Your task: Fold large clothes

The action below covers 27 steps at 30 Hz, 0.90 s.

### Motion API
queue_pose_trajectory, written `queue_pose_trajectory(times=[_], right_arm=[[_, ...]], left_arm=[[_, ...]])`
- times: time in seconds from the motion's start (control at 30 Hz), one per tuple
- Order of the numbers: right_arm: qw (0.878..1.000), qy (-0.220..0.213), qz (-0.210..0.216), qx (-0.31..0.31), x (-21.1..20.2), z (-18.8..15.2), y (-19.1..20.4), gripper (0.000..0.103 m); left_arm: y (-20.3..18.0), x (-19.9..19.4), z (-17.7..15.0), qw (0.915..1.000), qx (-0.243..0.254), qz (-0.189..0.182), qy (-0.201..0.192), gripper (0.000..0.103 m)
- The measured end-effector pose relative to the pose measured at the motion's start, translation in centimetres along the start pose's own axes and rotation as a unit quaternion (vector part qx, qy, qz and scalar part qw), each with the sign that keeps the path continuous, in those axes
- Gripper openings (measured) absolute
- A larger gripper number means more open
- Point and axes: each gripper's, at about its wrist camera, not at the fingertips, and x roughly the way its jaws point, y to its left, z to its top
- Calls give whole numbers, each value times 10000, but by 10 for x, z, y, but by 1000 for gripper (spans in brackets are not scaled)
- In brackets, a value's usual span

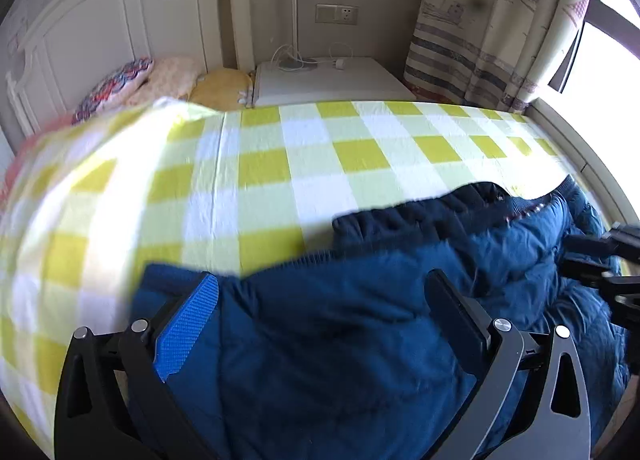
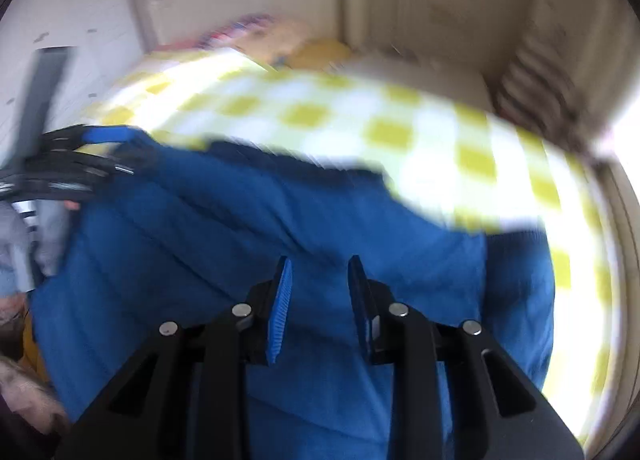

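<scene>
A blue padded jacket (image 1: pixel 340 340) lies on the bed's yellow-and-white checked sheet (image 1: pixel 320 156), its dark collar (image 1: pixel 420 216) toward the far side. My left gripper (image 1: pixel 326 296) hangs over the jacket's near part, open wide; the fabric runs under the gap and the blue pad's (image 1: pixel 188 328) face is bare. In the blurred right wrist view my right gripper (image 2: pixel 318 280) has its jaws close together, with jacket (image 2: pixel 280 220) fabric filling the narrow gap. From the left wrist view the right gripper (image 1: pixel 600 260) reaches in over the jacket's right side.
A white headboard (image 1: pixel 100 40), pillows (image 1: pixel 120 84) and a yellow cushion (image 1: pixel 222 88) are at the bed's far left end. A white nightstand (image 1: pixel 332 80) with a lamp and cables stands beyond the bed. Curtain (image 1: pixel 500 32) and window are on the right.
</scene>
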Motion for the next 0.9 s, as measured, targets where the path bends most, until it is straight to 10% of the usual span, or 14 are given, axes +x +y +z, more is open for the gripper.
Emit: queue_pose_trajectory(times=[0.17, 0.4, 0.57, 0.67, 0.77, 0.9], right_arm=[[9964, 298, -77, -784, 41, 24, 36, 36], [9986, 201, 469, -122, 57, 21, 0, 36], [9976, -506, -438, 185, 16, 30, -22, 50], [9932, -99, -1078, 435, 30, 17, -59, 65], [9931, 75, -371, 1114, 44, 8, -91, 68], [9868, -408, -972, 1233, 14, 8, -98, 66]], left_arm=[[-3, 58, 3, 9987, 250, 66, 432, 99], [21, 61, -4, 9977, -384, -435, 346, 99], [22, 61, -6, 9975, -399, -464, 356, 99], [20, 63, -5, 9974, -399, -465, 375, 99], [20, 63, -5, 9972, -398, -498, 385, 99], [20, 63, -5, 9974, -381, -473, 388, 99]])
